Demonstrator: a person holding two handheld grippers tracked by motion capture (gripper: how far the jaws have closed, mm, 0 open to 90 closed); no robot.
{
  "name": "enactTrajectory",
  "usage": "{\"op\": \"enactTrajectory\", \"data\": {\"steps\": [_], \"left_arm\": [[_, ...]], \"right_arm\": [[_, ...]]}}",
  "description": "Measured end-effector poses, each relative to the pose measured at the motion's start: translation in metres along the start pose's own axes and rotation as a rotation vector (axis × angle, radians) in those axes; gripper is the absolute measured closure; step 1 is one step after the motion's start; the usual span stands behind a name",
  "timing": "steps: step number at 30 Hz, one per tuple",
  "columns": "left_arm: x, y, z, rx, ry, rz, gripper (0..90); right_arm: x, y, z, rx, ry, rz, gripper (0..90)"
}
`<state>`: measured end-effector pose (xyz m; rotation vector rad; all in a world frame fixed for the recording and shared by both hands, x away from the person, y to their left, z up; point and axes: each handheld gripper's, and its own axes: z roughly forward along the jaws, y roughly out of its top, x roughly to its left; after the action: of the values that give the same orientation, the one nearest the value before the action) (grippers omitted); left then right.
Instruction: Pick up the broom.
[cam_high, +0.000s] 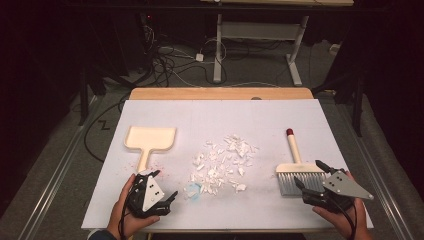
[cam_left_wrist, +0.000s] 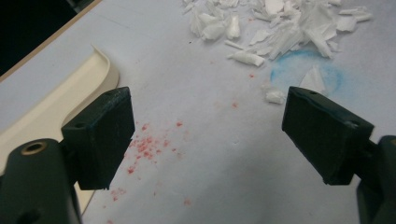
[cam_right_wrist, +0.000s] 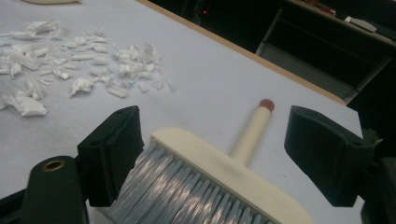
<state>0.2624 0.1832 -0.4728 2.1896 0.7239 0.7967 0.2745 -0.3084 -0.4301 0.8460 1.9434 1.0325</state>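
Cream-backed and grey-bristled, the brush (cam_high: 294, 172) lies near the counter's (cam_high: 165, 207) right edge between the wide-open, empty right tool (cam_high: 308, 176) (left tool (cam_high: 165, 186) likewise), looking light, best gripped by its stiff handle.

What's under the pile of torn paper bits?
The paper scraps lie on the white table cover. A blue smudge peeks out at the pile's near edge, with scraps lying over part of it. What else lies beneath the heap is covered.
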Motion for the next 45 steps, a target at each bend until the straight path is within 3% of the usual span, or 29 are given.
{"op": "enactTrajectory", "data": {"steps": [16,23,25,27,29,31,33,35,39,45], "left_arm": [[-0.002,0.0,0.0,0.005,-0.007,0.005,16.2],[-0.002,0.001,0.002,0.011,-0.01,0.008,16.2],[-0.002,0.0,0.002,0.014,-0.013,0.011,16.2],[-0.002,0.0,0.003,0.016,-0.015,0.01,16.2],[-0.002,0.0,0.003,0.016,-0.017,0.007,16.2],[-0.002,0.0,0.004,0.022,-0.018,0.011,16.2],[-0.003,0.0,0.004,0.028,-0.022,0.017,16.2],[-0.004,-0.001,0.004,0.031,-0.024,0.021,16.2],[-0.005,-0.001,0.004,0.038,-0.028,0.028,16.3],[-0.005,0.0,0.004,0.034,-0.02,0.028,17.6]], "right_arm": [[-0.012,0.008,0.01,0.026,-0.035,0.017,21.1],[-0.031,0.016,0.037,0.143,-0.047,0.07,24.1],[-0.039,0.018,0.05,0.224,-0.051,0.118,22.3],[-0.046,0.02,0.062,0.297,-0.086,0.174,22.4],[-0.052,0.022,0.072,0.318,-0.047,0.215,24.0],[-0.053,0.023,0.078,0.34,-0.051,0.226,23.9],[-0.058,0.022,0.095,0.382,-0.026,0.279,28.1],[-0.06,0.019,0.107,0.42,-0.017,0.292,28.9],[-0.064,0.011,0.126,0.497,-0.019,0.331,33.5],[-0.07,0.001,0.14,0.536,-0.02,0.41,44.6]]}}
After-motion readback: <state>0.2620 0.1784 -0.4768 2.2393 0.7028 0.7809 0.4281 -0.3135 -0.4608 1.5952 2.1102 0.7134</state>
